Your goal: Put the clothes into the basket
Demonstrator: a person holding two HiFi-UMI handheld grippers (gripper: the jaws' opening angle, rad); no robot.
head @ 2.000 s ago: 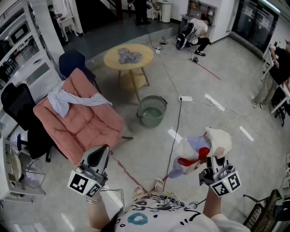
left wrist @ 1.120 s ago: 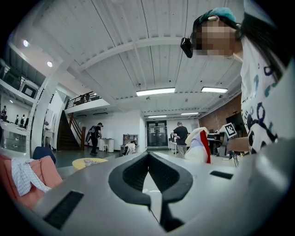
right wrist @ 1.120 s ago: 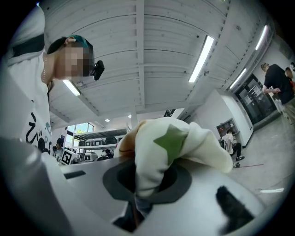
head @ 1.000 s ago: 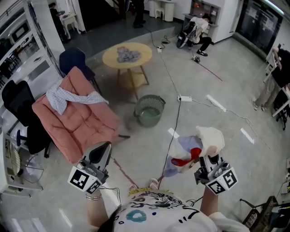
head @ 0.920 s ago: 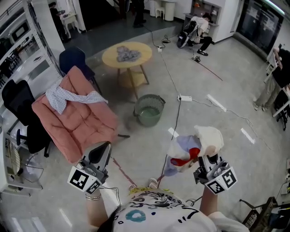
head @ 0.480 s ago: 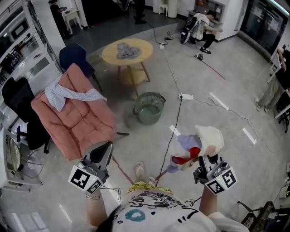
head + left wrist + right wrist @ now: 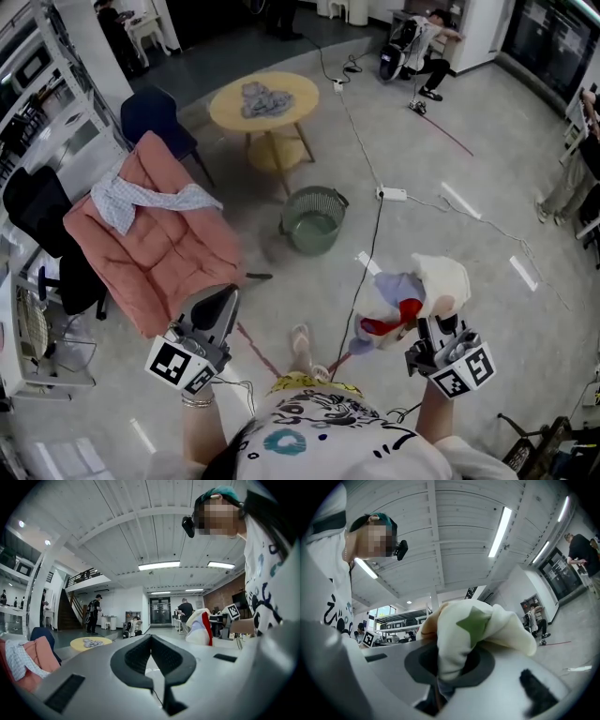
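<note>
My right gripper (image 7: 433, 326) is shut on a bundled garment (image 7: 417, 292), cream with pale blue and red, which bulges up out of the jaws at waist height. In the right gripper view the cream cloth (image 7: 474, 632) with a green star covers the right gripper (image 7: 449, 667). My left gripper (image 7: 219, 304) is shut and holds nothing; its dark pads meet at the left gripper tip (image 7: 150, 639). The green basket (image 7: 315, 193) stands on the floor ahead of both grippers, apart from them. A checked cloth (image 7: 141, 199) lies on the pink armchair (image 7: 173, 258). A grey garment (image 7: 261, 97) lies on the yellow round table (image 7: 230, 110).
A black cable (image 7: 371, 253) runs along the floor from a white power strip (image 7: 393, 194) toward my feet. A blue chair (image 7: 154, 116) and a black office chair (image 7: 37, 214) stand at the left by shelving. People stand and sit at the far end.
The person has stepped forward and a foot now shows ahead on the floor. Both grippers have travelled along, the right one still holding the bundle, the left still shut.
</note>
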